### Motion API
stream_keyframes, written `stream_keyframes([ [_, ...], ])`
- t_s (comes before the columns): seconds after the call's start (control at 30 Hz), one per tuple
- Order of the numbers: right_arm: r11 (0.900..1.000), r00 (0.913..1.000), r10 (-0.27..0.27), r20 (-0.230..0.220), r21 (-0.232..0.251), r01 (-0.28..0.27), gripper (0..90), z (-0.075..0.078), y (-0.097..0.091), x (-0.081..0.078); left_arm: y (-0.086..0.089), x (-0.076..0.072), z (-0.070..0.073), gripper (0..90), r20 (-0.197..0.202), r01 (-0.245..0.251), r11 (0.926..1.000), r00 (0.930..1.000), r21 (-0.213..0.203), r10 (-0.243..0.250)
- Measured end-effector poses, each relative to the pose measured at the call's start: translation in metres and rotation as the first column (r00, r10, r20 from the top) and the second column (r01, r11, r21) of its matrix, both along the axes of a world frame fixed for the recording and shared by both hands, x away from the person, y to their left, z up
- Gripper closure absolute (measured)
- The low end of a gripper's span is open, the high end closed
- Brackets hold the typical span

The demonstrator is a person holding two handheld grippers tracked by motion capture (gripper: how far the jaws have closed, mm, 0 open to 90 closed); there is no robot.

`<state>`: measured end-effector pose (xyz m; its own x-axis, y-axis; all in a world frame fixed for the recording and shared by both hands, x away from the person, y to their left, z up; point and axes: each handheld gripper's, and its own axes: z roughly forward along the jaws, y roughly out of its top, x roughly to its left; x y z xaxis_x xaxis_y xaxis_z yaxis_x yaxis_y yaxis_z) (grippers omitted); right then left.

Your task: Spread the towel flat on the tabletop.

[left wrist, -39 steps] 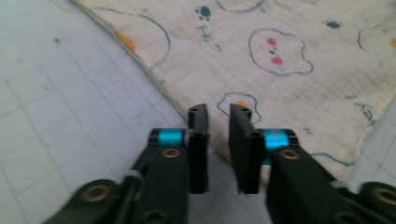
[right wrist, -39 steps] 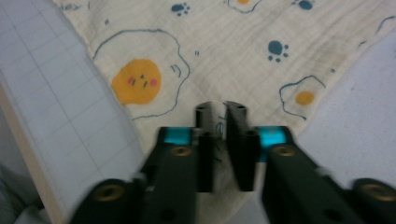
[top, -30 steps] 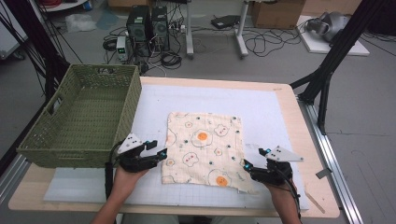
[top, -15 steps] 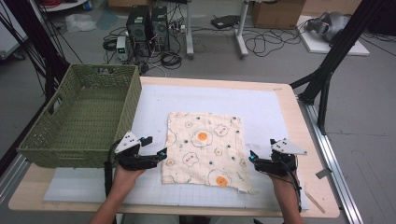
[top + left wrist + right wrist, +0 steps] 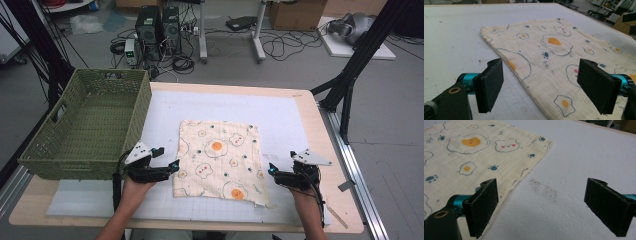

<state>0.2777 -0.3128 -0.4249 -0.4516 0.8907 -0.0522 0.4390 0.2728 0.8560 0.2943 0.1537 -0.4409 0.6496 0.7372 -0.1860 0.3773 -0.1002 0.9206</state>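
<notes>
The cloth (image 5: pixel 218 161) with fried-egg pictures lies flat in the middle of the white mat (image 5: pixel 280 117). The left gripper (image 5: pixel 172 167) sits at its left edge, and the right gripper (image 5: pixel 271 171) sits at its right edge. Both have just been opening. Their jaws are spread wide and hold nothing. A green basket (image 5: pixel 85 127) stands to the left.

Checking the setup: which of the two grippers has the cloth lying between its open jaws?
The left gripper: the cloth spreads between its pads. The right gripper has mostly bare mat between its jaws.
</notes>
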Motion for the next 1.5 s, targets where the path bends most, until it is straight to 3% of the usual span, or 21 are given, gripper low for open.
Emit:
stream_keyframes([
  [0.3,0.9998,0.9998,0.018,0.003,-0.007,-0.018,11.7,0.0,0.005,0.0,-0.001,0.001,-0.001,22.9,-0.011,0.003,1.0,0.9999,0.001,-0.003],
  [0.43,0.9997,0.9997,0.025,0.007,0.001,-0.025,11.7,0.002,0.006,-0.001,-0.002,0.006,-0.003,23.3,-0.036,0.006,1.0,0.9993,-0.006,-0.006],
  [0.53,0.9995,0.9995,0.029,0.013,0.009,-0.029,11.7,0.004,0.003,-0.003,-0.002,0.009,-0.001,23.3,-0.038,-0.011,0.9998,0.9992,-0.016,0.01],
  [0.7,0.9993,0.9998,0.019,0.008,0.032,-0.019,11.6,0.004,-0.001,-0.004,-0.007,0.025,0.009,23.8,-0.023,-0.043,0.999,0.9988,-0.01,0.043],
  [0.83,0.9991,0.9994,0.033,0.011,0.027,-0.033,11.7,0.003,-0.002,-0.002,-0.017,0.04,0.013,23.7,-0.036,-0.052,0.9984,0.998,-0.023,0.051],
  [0.97,0.9989,0.9994,0.035,0.004,0.032,-0.035,11.6,0.002,-0.002,-0.002,-0.027,0.056,0.014,22.5,-0.053,-0.053,0.9985,0.9971,0.014,0.054],
  [1.1,0.9987,0.9989,0.046,0.005,0.024,-0.046,11.7,0.003,0.001,-0.002,-0.033,0.074,0.019,19.9,-0.085,-0.054,0.9982,0.9948,0.026,0.056],
  [1.33,0.998,0.9982,0.06,0.002,0.018,-0.06,11.7,0.002,0.005,-0.001,-0.037,0.094,0.019,20.5,-0.099,-0.068,0.9962,0.9924,0.054,0.073],
  [1.37,0.998,0.9981,0.061,0.002,0.017,-0.061,11.6,0.001,0.005,-0.001,-0.037,0.096,0.018,21.6,-0.092,-0.067,0.9961,0.9931,0.057,0.072],
  [1.4,0.9979,0.998,0.062,0.004,0.017,-0.062,11.7,0.001,0.005,0.0,-0.037,0.1,0.016,24.6,-0.112,-0.045,0.9965,0.9923,0.07,0.053],
  [1.43,0.9979,0.998,0.062,-0.002,0.02,-0.062,11.6,0.001,0.005,-0.001,-0.039,0.103,0.014,29.2,-0.118,-0.042,0.9949,0.9916,0.091,0.053],
  [1.5,0.9979,0.9981,0.061,-0.006,0.021,-0.061,11.7,0.001,0.005,0.0,-0.04,0.108,0.011,30.2,-0.126,-0.055,0.9916,0.9897,0.117,0.069],
])
